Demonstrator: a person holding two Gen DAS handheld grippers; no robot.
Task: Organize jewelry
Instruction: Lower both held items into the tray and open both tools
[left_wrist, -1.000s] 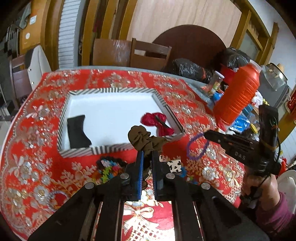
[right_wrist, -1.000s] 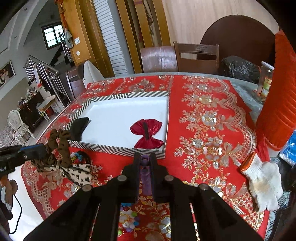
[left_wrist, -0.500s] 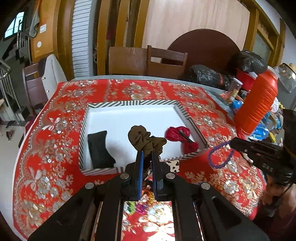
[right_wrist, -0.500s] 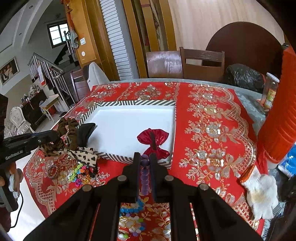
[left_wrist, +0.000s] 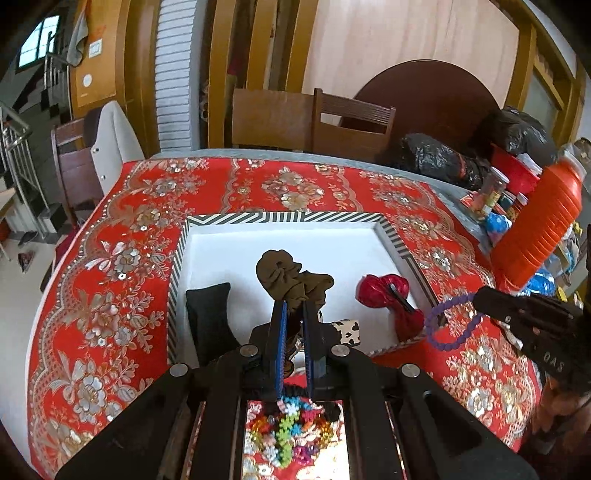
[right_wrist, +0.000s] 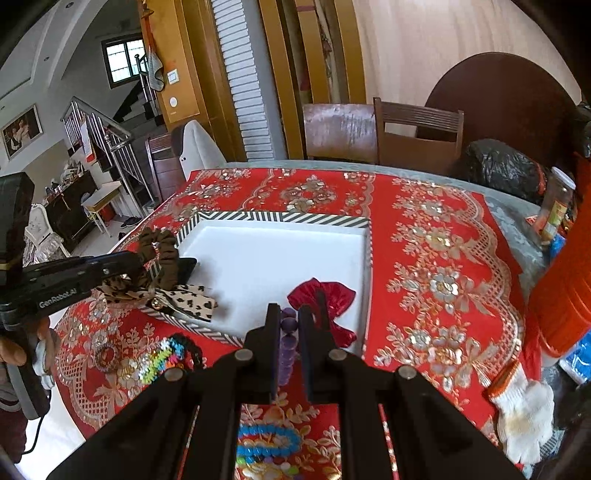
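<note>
My left gripper is shut on a brown scrunchie with a leopard-print bow hanging from it, held over the near edge of the white tray with striped rim. My right gripper is shut on a purple bead bracelet, just short of the tray's near right corner; from the left wrist view the bracelet dangles as a loop from that gripper. Inside the tray lie a red bow and a black cloth piece.
On the red patterned tablecloth near me lie a multicoloured bead piece, a blue bead bracelet and a small ring-shaped band. An orange bottle, jars and black bags crowd the right side. A white glove lies at the right.
Both grippers have travelled toward the tray with their loads. The scrunchie now hangs over the tray's near edge, and the purple bracelet sits closer to the near right corner.
</note>
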